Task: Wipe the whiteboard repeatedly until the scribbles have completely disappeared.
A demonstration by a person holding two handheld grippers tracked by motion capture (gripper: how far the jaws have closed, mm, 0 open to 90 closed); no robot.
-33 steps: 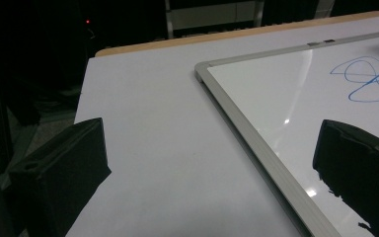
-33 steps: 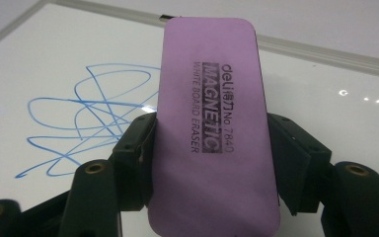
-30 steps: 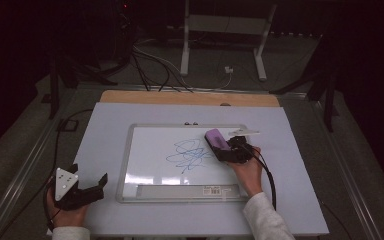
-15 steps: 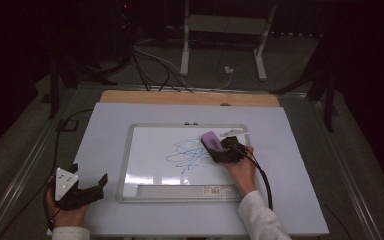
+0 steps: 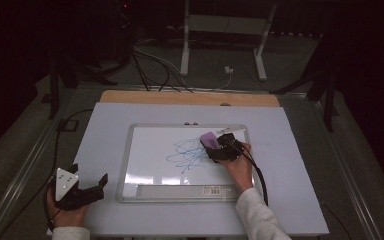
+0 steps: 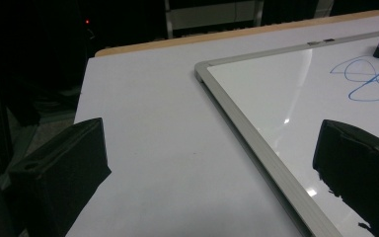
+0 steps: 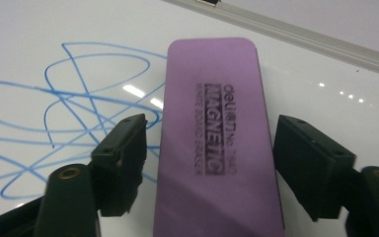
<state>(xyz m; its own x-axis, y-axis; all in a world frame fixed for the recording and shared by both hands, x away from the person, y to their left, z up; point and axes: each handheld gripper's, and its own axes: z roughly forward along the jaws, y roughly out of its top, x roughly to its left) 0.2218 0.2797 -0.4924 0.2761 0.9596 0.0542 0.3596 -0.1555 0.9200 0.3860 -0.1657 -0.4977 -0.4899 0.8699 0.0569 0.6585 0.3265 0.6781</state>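
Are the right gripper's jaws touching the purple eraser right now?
Apart. The right gripper view shows white board on both sides between the right gripper and the purple eraser.

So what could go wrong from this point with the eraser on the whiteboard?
1. The right gripper has just been opening; its pads stand clear of the purple eraser between them, so a sweep may leave it behind.
2. The blue scribble lies mostly beside the eraser, still unwiped.
3. The left gripper, open, sits off the whiteboard, which might slide.
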